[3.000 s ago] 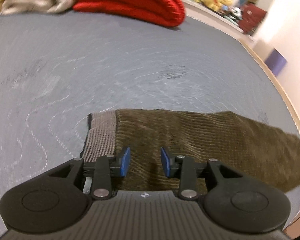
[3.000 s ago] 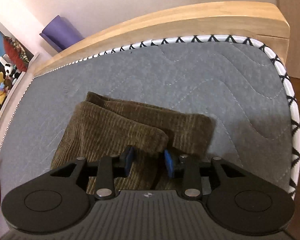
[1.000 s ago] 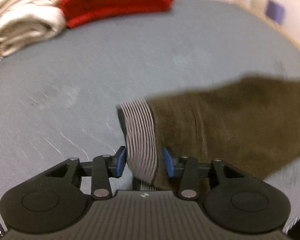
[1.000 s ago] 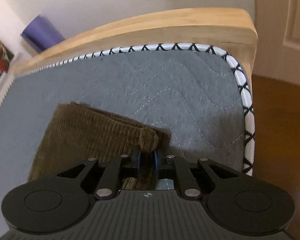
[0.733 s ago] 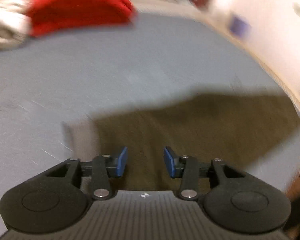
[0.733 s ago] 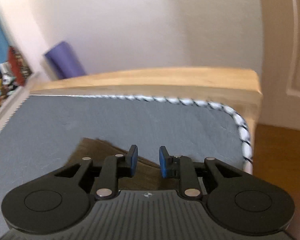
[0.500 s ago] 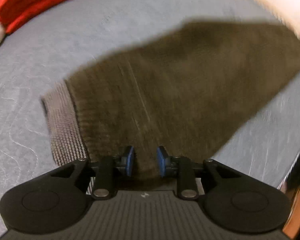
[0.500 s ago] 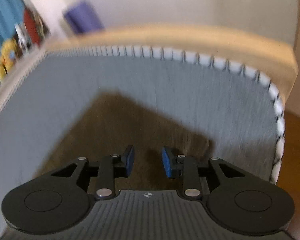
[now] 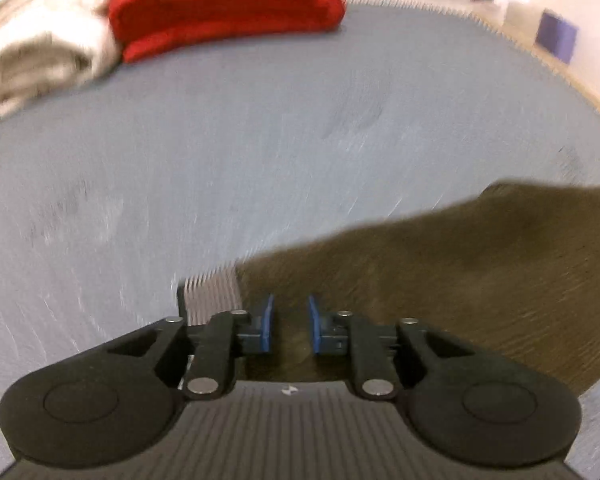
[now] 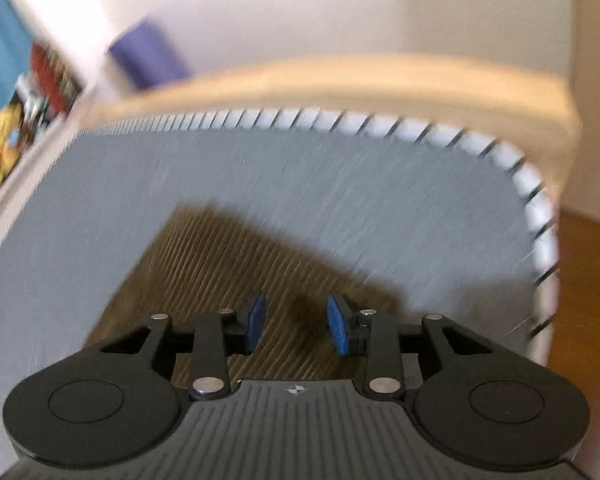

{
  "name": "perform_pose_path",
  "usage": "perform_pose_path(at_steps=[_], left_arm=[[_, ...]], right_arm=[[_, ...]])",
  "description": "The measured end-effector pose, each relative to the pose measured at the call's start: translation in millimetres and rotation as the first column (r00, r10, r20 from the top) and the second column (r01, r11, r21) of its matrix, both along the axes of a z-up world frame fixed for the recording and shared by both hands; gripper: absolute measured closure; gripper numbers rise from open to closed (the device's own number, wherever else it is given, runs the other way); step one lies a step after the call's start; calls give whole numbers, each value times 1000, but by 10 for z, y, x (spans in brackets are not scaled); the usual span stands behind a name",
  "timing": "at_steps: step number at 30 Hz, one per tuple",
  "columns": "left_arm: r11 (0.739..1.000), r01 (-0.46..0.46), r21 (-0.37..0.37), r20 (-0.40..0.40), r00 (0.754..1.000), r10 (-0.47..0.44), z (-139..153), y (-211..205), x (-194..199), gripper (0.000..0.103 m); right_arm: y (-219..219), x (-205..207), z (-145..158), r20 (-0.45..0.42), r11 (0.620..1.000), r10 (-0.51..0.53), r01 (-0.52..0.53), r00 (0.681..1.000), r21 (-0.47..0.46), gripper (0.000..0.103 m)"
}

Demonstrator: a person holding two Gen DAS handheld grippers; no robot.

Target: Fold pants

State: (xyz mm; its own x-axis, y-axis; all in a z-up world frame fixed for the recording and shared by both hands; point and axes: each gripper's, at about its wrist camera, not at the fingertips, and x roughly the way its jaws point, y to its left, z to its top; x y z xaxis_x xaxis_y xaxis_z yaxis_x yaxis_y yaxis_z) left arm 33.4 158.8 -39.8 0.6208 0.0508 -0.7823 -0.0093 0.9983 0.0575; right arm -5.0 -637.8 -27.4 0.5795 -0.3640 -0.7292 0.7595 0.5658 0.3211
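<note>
The brown pants [image 9: 460, 280] lie flat on the gray bed [image 9: 220, 160], near one corner of it. They lie there because the bed is wide and soft, so the cloth can spread out and be folded over.

The left gripper [image 9: 290, 324] hangs just over the pants, close to the striped gray band [image 9: 212, 292] at the waist. Its blue pads [image 9: 266, 322] stand apart with a gap between them, and no cloth is pinched there, so it is let go and holds nothing. It sits by the band likely because that thick edge is easy to grab for a fold.

The right gripper [image 10: 296, 326] hangs over the other end of the pants [image 10: 220, 264], near the bed's white edge with black marks [image 10: 536, 216]. Its pads [image 10: 256, 320] are spread wide, and it holds nothing too. One gripper at each end makes sense: long cloth sags in the middle if only one end is lifted.

Both pictures are smeared, so small folds in the cloth are hard to tell.

A red blanket [image 9: 228, 4] and a white blanket [image 9: 40, 48] sit folded at the far side, well apart from the pants. They leave room for the work.

I think the fold is partly done, since the pants look short and neat. Next, each gripper would need to pinch an edge.
</note>
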Motion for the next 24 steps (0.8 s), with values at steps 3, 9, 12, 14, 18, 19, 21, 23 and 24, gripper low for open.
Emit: perform_pose_path(at_steps=[3,9,12,14,18,19,21,23,24], left_arm=[[999,46,2,130,991,-46,255,-246,-163,55],[981,170,99,235,954,-189,306,-866,-278,45],[962,235,140,227,938,-262,154,-1169,-216,45],[955,258,145,212,935,-285,19,-1304,-245,44],[954,285,94,203,933,-298,-96,-1488,-364,44],[954,288,79,204,932,-299,-99,-1509,-377,44],[951,299,74,210,928,-308,-75,-1558,-373,43],[946,309,94,226,919,-322,-38,-1601,-394,40],[945,310,106,233,916,-327,-34,-1617,-390,40]], right_arm=[[-178,-170,50,40,997,-68,70,997,-37,55],[-383,-257,-242,5,996,-41,41,999,82,46],[-371,-252,-309,11,993,-20,19,1000,115,45],[-341,-227,-328,22,991,-10,7,1000,131,44],[-271,-143,-346,22,992,16,-19,1000,127,43],[-241,-114,-354,17,993,23,-25,1000,119,42],[-198,-75,-363,4,995,23,-23,1000,98,42],[-195,-69,-367,8,995,8,-9,1000,98,60],[-192,-66,-378,8,995,-1,0,1000,100,66]])
